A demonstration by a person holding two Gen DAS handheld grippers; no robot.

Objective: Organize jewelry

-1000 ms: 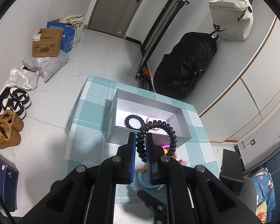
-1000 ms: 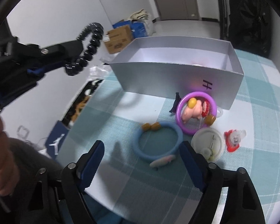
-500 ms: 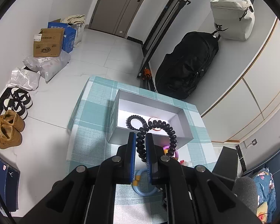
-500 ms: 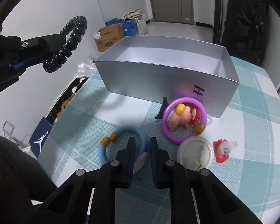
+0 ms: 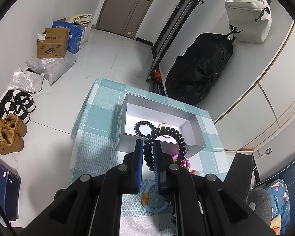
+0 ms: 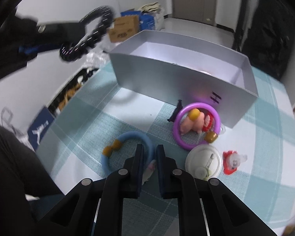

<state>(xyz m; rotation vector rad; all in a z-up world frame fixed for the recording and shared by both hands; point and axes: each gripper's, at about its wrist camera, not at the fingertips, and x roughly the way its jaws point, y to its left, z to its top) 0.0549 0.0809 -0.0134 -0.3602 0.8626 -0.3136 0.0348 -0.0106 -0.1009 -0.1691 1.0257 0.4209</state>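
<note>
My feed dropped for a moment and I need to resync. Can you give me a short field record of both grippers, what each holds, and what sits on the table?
left gripper: shut on black spiral band, raised near the box
right gripper: jaws just closed on blue ring
box: grey, open; holds another black spiral band
loose on cloth: purple ring, white badge, red clip

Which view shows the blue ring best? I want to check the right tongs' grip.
The right wrist view: the blue ring lies almost whole on the tablecloth, its rim between the right tongs, whose jaws have just been closing. The left wrist view shows only part of it behind the left tongs.
</note>
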